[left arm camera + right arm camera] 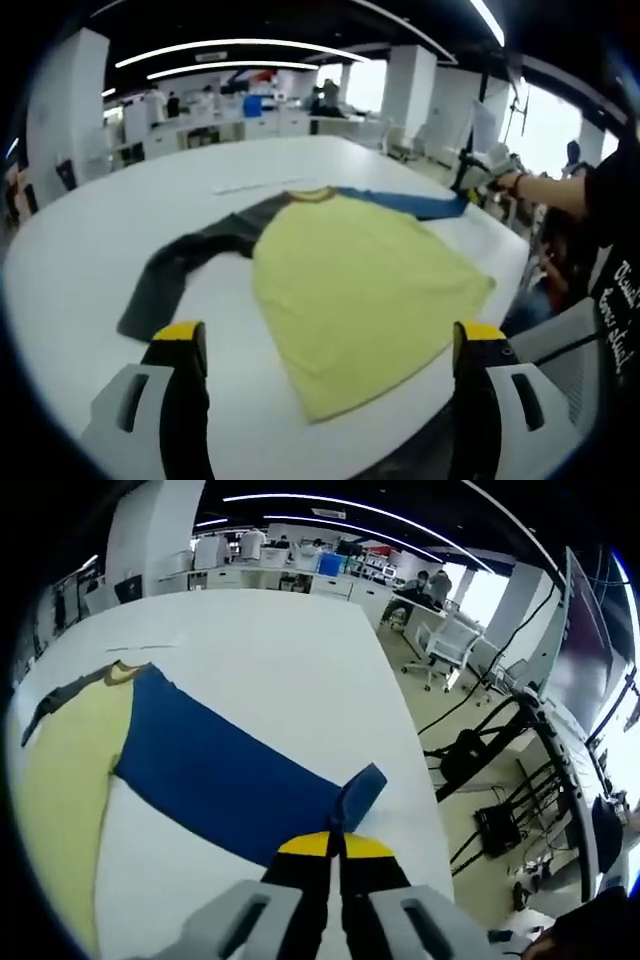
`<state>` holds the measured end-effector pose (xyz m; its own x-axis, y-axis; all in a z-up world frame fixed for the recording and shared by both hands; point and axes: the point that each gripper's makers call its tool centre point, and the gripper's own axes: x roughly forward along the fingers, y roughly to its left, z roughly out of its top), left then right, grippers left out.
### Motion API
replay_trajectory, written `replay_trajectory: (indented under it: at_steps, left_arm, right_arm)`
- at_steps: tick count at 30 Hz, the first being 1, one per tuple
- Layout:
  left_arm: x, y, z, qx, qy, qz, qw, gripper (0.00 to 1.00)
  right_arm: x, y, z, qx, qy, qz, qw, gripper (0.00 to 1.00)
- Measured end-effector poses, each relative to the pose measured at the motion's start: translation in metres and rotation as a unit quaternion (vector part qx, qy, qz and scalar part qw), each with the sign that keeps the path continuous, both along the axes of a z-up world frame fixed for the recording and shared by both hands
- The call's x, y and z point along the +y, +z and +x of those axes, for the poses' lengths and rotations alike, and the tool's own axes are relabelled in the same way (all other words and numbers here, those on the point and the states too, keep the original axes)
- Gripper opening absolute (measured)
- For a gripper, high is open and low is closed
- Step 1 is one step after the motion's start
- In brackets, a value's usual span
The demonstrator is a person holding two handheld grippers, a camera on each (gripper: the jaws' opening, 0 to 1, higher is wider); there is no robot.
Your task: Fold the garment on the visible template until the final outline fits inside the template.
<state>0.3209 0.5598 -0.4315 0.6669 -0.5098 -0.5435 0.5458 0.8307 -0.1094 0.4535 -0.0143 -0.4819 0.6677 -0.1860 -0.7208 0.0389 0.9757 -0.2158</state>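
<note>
1. The right tool [335, 852] has its yellow-tipped jaws pressed together on the cuff end of the blue sleeve [225, 775], pinching the cloth where it curls up just ahead of the tips.

2. The left tool [330, 345] stands with its jaws spread wide and nothing between them. It hovers short of the near hem of the shirt [360, 290], not touching the fabric.

3. The shirt lies flat on the white counter [90, 250]. Its yellow body sits toward the counter's near edge in the left gripper view, with the collar pointing to the far side.

4. A dark grey sleeve [185, 265] trails off toward the counter's left side. The blue sleeve runs the opposite way, out to the right edge, where a person's hand holds the right tool.

5. The relation that matters: the blue sleeve's long axis runs from the clamped cuff straight back toward the yellow body [60, 780], which lies ahead and to the left of the right tool.

6. My guess is that the next fold carries the cuff along that axis, inward over the body. The right tool is already on it, while the left is nearer the hem and the grey sleeve.

7. I cannot make out a template outline on the counter.
</note>
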Motion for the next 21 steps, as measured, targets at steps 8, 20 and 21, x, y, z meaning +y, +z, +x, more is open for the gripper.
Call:
replay_trajectory:
  at_steps: [8, 20, 21]
  left_arm:
    - [0.001, 0.001, -0.001, -0.002, 0.001, -0.003, 1.0000, 0.99]
    - [0.000, 0.001, -0.002, 0.002, -0.003, -0.014, 0.9999, 0.99]
    - [-0.001, 0.001, -0.002, 0.003, -0.004, -0.015, 0.9999, 0.99]
  right_arm:
    - [0.030, 0.017, 0.013, -0.019, 0.017, 0.012, 0.9996, 0.00]
    - [0.070, 0.035, 0.030, -0.029, 0.061, 0.007, 0.9977, 0.00]
    - [0.070, 0.035, 0.035, -0.030, 0.062, 0.011, 0.9976, 0.00]
